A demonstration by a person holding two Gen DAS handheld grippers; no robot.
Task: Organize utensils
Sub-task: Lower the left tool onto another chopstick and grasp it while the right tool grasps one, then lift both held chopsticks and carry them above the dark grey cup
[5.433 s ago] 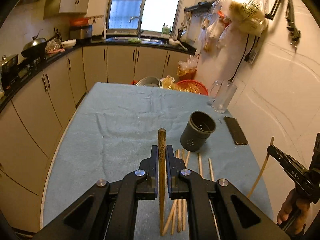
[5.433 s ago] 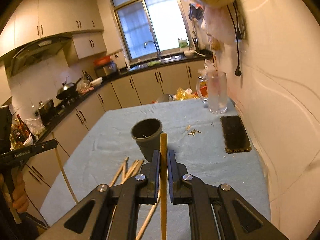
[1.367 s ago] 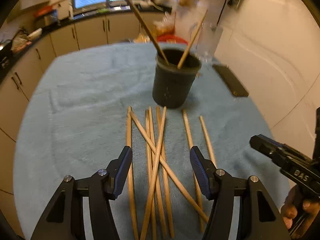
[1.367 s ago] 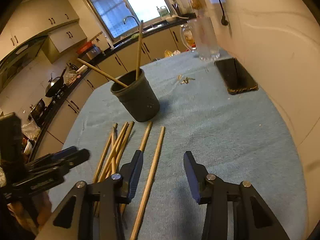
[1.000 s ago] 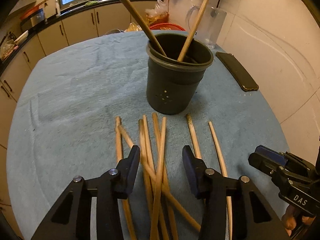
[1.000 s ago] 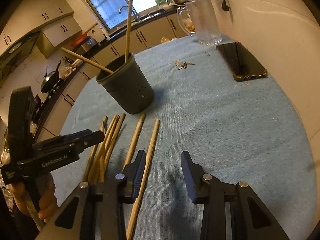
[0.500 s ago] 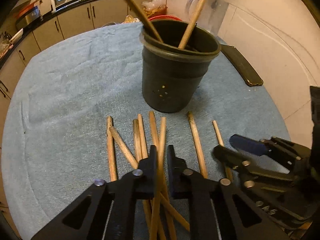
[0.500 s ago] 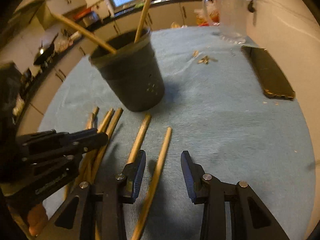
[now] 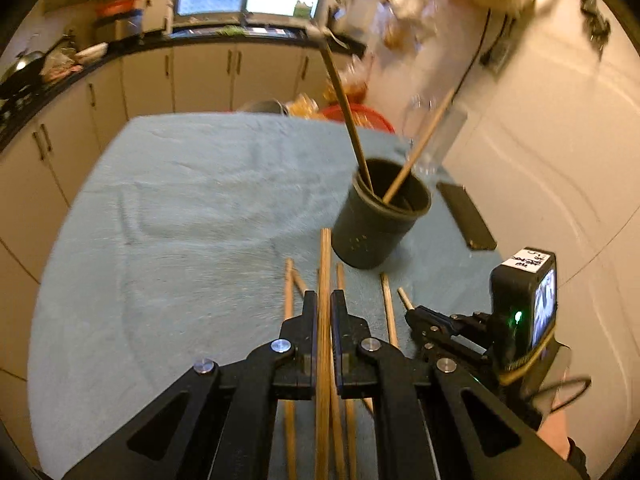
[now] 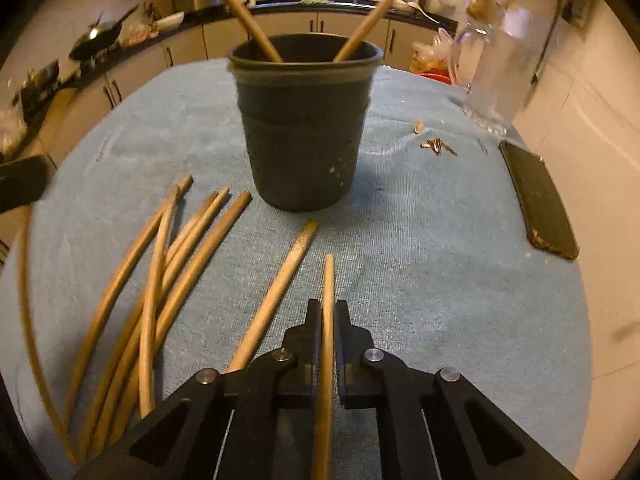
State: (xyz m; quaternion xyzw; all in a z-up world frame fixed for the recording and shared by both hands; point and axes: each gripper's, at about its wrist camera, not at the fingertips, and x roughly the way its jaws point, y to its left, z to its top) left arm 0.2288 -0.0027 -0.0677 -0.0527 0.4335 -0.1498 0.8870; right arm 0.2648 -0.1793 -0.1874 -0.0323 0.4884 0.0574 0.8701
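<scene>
Thin wooden chopstick (image 9: 323,300) pinched between pressed-together jaws of left gripper (image 9: 324,312), raised clear of loose wooden chopsticks (image 10: 168,264) lying fanned on blue-cloth worktop (image 10: 420,240). Second wooden chopstick (image 10: 328,300) clamped by right gripper (image 10: 328,320), jaws just closed on it, pointing steeply down, tip toward dark round plastic holder (image 10: 302,132). Holder upright on worktop, two chopsticks leaning inside. Black phone (image 10: 536,196) and clear glass jug (image 10: 496,76) near right edge.

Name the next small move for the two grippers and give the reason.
Probably lift both toward the dark cup: the left gripper and right gripper are each shut on a chopstick, and two chopsticks already stand in that cup.
</scene>
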